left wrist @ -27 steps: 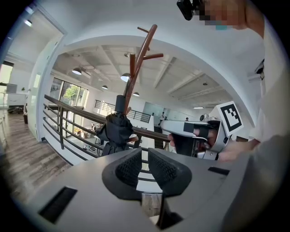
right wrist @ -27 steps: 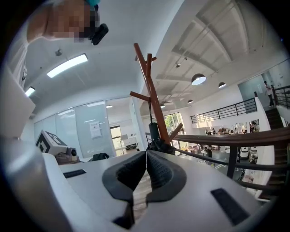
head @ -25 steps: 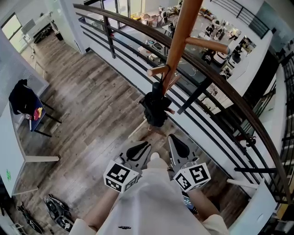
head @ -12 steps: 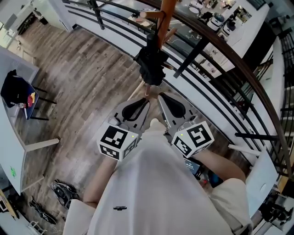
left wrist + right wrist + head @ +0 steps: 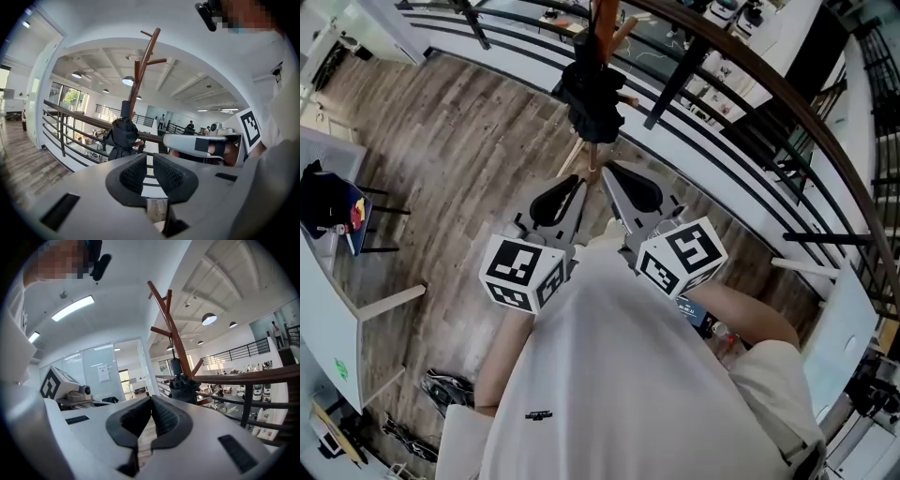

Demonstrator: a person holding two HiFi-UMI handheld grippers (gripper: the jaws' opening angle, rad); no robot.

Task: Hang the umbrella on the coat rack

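Note:
A black folded umbrella (image 5: 592,94) hangs on the brown wooden coat rack (image 5: 605,19) beside the railing. It also shows in the left gripper view as the umbrella (image 5: 123,136) against the rack pole (image 5: 140,75), and in the right gripper view as the umbrella (image 5: 183,385) on the rack (image 5: 171,329). My left gripper (image 5: 579,183) and right gripper (image 5: 607,171) are held side by side in front of the person's chest, short of the umbrella and apart from it. Both are shut with nothing between the pads, as the left gripper (image 5: 149,157) and right gripper (image 5: 151,399) show in their own views.
A dark metal railing (image 5: 741,84) with a wooden top rail runs behind the rack, with a lower floor beyond it. A chair with dark things on it (image 5: 328,202) and a white table (image 5: 323,309) stand at the left. Shoes (image 5: 445,389) lie on the wood floor.
The head view has tilted, so rack and umbrella sit higher in the picture. Both grippers look larger and nearer the chest. The umbrella stays hanging and the jaws stay shut.

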